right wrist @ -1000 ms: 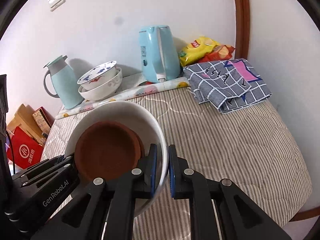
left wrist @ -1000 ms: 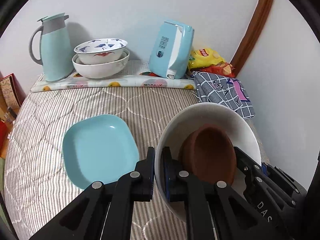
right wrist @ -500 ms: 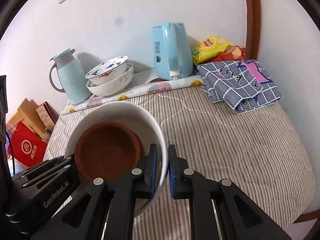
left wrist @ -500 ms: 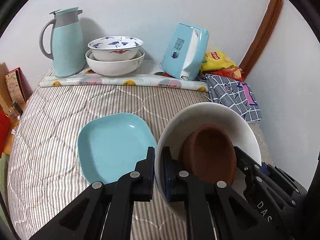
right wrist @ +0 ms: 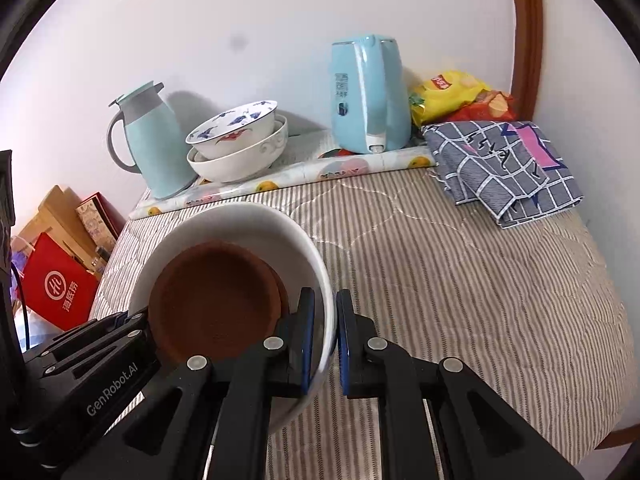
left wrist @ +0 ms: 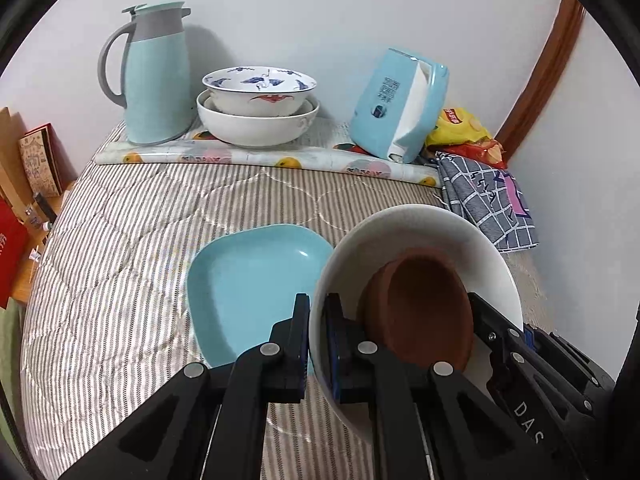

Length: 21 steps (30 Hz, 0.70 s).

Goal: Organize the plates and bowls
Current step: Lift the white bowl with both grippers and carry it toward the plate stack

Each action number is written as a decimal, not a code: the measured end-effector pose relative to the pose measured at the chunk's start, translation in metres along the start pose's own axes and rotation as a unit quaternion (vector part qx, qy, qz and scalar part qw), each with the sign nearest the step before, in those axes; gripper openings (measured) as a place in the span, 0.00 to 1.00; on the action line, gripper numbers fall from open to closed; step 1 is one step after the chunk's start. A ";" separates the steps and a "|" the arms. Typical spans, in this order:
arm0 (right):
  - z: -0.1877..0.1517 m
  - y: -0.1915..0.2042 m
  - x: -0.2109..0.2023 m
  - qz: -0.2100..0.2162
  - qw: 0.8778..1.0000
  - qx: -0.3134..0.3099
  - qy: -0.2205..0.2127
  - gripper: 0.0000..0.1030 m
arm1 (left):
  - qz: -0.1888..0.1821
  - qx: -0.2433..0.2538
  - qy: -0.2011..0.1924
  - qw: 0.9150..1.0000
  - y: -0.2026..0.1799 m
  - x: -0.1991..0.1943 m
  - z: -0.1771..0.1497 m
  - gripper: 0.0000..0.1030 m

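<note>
Both grippers, left (left wrist: 316, 342) and right (right wrist: 322, 344), pinch opposite rims of a tilted white bowl (left wrist: 420, 228) (brown dish (left wrist: 420, 304) inside) over a striped quilt (right wrist: 460, 264).

"GenRobot.AI", white lettering along the black body of the left gripper (right wrist: 320, 344), lower left of the right wrist view. "DAS", white letters, further characters cut off, on the black body of the right gripper (left wrist: 318, 344), lower right of the left wrist view. White circular logo above three white Chinese characters on the red bag (right wrist: 60, 292). Dark printed label on the blue kettle (right wrist: 368, 96), too small to read. Red brand oval on the yellow snack bag (right wrist: 452, 92), illegible.
</note>
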State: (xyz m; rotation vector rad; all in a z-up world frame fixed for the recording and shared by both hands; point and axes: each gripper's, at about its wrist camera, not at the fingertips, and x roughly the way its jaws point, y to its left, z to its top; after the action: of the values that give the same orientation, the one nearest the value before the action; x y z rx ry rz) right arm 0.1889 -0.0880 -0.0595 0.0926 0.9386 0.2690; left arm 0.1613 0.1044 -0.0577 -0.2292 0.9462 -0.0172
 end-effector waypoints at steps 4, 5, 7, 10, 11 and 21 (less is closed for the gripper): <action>0.000 0.007 0.006 0.000 1.000 -0.006 0.005 0.10 | 0.002 -0.005 0.002 1.000 0.007 0.003 0.001 0.08; 0.000 0.008 0.007 0.000 1.000 -0.006 0.006 0.10 | 0.002 -0.006 0.003 1.000 0.007 0.004 0.001 0.08; 0.001 0.010 0.010 0.000 1.000 -0.007 0.008 0.10 | 0.002 -0.008 0.005 1.000 0.010 0.007 0.001 0.08; 0.002 0.013 0.014 0.000 1.000 -0.010 0.012 0.10 | 0.002 -0.012 0.008 1.000 0.015 0.010 0.002 0.08; 0.002 0.014 0.015 0.000 1.000 -0.011 0.012 0.10 | 0.003 -0.013 0.009 1.000 0.016 0.012 0.002 0.08; 0.001 0.026 0.032 0.006 0.999 -0.018 0.027 0.10 | 0.010 -0.026 0.019 0.999 0.034 0.023 0.003 0.08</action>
State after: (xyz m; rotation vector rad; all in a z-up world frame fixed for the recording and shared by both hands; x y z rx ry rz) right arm 0.2033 -0.0545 -0.0789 0.0572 0.9858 0.3002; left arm 0.1745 0.1360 -0.0810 -0.2675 0.9880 0.0210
